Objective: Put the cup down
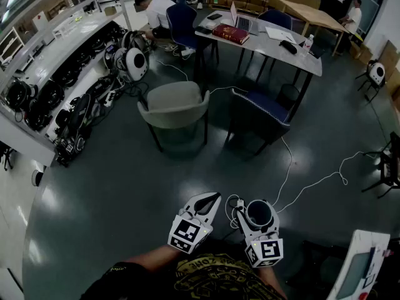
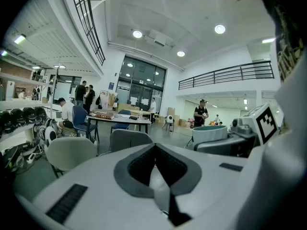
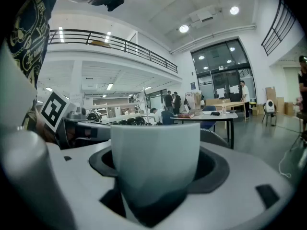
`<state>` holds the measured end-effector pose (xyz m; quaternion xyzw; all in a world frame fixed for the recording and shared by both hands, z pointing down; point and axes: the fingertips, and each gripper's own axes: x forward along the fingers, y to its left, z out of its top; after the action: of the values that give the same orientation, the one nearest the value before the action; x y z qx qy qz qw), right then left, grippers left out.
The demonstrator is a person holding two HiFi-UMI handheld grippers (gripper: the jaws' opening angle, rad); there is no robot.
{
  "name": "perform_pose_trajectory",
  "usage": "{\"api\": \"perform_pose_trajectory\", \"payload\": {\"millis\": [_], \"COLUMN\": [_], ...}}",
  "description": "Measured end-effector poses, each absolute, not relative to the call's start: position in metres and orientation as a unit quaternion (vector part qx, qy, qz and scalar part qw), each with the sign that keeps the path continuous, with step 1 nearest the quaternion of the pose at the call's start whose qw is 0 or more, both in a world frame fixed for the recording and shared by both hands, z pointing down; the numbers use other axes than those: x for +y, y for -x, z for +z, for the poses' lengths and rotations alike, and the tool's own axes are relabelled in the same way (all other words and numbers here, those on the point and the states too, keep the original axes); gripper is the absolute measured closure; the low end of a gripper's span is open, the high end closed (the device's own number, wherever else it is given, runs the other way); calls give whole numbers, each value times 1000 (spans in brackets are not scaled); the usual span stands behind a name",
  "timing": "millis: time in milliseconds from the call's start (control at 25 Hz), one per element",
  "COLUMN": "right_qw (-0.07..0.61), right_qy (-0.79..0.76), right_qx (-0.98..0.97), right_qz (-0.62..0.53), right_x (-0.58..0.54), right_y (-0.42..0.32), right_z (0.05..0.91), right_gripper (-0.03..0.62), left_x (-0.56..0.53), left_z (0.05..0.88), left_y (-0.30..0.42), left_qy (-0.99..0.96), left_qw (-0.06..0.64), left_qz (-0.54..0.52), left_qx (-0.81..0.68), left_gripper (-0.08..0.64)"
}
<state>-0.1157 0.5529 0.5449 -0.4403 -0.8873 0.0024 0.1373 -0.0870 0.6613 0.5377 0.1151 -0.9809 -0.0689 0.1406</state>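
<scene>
Right gripper view shows the right tongs (image 3: 158, 195) clamped on a pale, handleless cup (image 3: 154, 159), one pad on each side of its lower wall. The cup stands upright and fills the gap between them. Left gripper view shows the left tongs (image 2: 154, 152) together with nothing between them, held just beside the cup-bearing hand.

From the head view, the cup (image 1: 260, 212) hangs over bare dark floor (image 1: 125, 186), close to the person's body. No surface lies beneath it. The nearest tabletop (image 1: 275, 45), carrying a laptop and a red book, is well apart, beyond a grey chair (image 1: 174, 108) and a blue chair (image 1: 259, 114).

The step in hand looks like carrying the cup to a resting place. To do it well, I would hold the cup level all the way and pick a bare patch of surface. I would lower it until the base sits flat, and only then spread the pads. Drawing the tongs straight back afterwards should avoid nudging the wall and tipping it. A white cable (image 1: 312, 183) trails across the floor on the way, so footing deserves care.
</scene>
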Motion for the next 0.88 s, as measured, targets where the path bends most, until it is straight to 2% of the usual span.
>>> {"api": "perform_pose_trajectory", "payload": {"millis": [880], "right_qw": [130], "right_qy": [407], "right_qx": [-904], "right_qz": [4], "right_x": [559], "right_y": [116], "right_z": [532], "right_gripper": [210], "left_x": [672], "left_z": [540], "left_y": [92], "left_qy": [-141], "left_qw": [133], "left_qz": [-84], "left_qx": [-977], "left_gripper": [549]}}
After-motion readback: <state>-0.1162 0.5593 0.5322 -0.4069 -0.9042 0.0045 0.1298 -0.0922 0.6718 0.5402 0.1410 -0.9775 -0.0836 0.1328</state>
